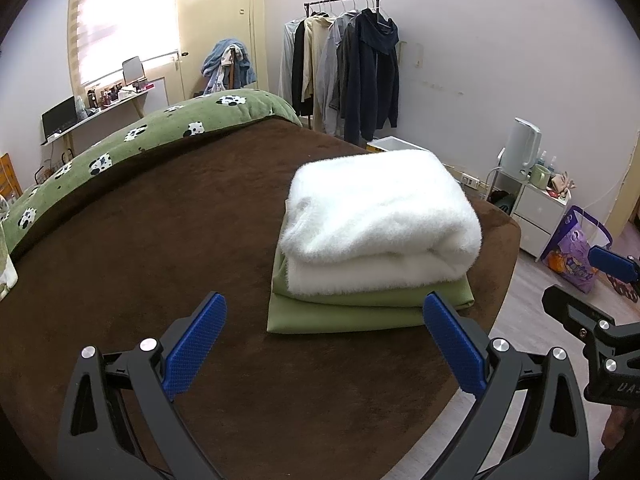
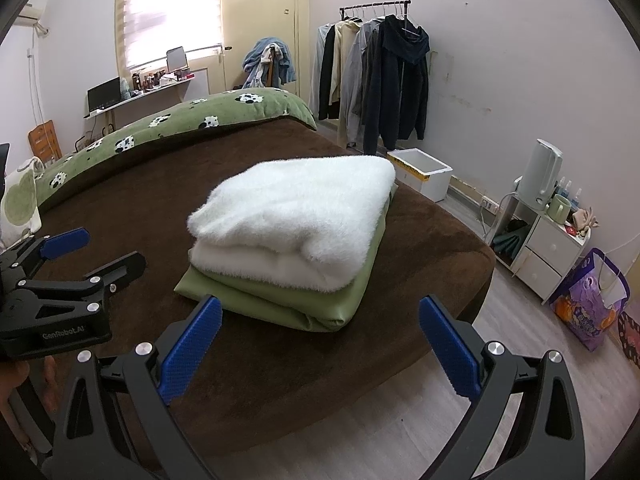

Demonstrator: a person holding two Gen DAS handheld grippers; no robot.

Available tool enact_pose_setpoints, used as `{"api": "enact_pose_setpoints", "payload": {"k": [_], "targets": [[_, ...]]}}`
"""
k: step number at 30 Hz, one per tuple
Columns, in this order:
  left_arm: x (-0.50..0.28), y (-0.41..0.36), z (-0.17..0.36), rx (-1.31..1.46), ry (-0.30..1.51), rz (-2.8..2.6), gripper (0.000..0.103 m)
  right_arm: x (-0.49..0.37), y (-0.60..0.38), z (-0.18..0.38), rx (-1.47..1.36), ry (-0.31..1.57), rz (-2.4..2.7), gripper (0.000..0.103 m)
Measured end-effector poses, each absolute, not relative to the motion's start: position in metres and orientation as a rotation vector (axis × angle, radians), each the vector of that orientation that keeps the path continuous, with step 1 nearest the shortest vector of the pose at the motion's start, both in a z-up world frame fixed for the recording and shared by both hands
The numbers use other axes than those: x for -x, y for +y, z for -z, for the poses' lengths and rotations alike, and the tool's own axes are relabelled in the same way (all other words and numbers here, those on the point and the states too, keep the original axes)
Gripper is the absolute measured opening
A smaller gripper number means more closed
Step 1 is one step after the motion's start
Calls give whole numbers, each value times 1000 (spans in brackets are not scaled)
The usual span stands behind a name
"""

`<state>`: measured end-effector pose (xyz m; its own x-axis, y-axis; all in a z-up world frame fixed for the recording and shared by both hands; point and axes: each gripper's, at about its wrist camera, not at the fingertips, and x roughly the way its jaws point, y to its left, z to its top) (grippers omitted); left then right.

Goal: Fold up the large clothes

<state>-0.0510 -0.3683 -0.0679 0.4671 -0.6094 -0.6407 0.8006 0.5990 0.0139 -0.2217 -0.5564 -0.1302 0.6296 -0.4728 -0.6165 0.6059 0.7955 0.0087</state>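
A folded fluffy white garment (image 1: 380,220) lies on top of a folded green garment (image 1: 360,308) on the brown bed cover (image 1: 160,240). The stack also shows in the right wrist view, white (image 2: 296,216) over green (image 2: 288,300). My left gripper (image 1: 324,320) is open and empty, held just in front of the stack. My right gripper (image 2: 320,328) is open and empty, held in front of the stack's near corner. The right gripper shows at the right edge of the left wrist view (image 1: 600,280). The left gripper shows at the left of the right wrist view (image 2: 92,252), also open.
A green quilt with a cow pattern (image 1: 140,136) lies along the far side of the bed. A clothes rack (image 1: 348,68) with hanging jackets stands at the wall. A white box (image 2: 420,172), a white cabinet (image 2: 548,248) and a purple bag (image 2: 588,304) stand on the floor to the right.
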Motion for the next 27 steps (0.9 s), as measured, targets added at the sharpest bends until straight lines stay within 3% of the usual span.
{"api": "enact_pose_setpoints", "payload": {"k": [27], "targets": [[45,-366,69,-335,651,879,97,221,-560,136,-228,652,623,97]]}}
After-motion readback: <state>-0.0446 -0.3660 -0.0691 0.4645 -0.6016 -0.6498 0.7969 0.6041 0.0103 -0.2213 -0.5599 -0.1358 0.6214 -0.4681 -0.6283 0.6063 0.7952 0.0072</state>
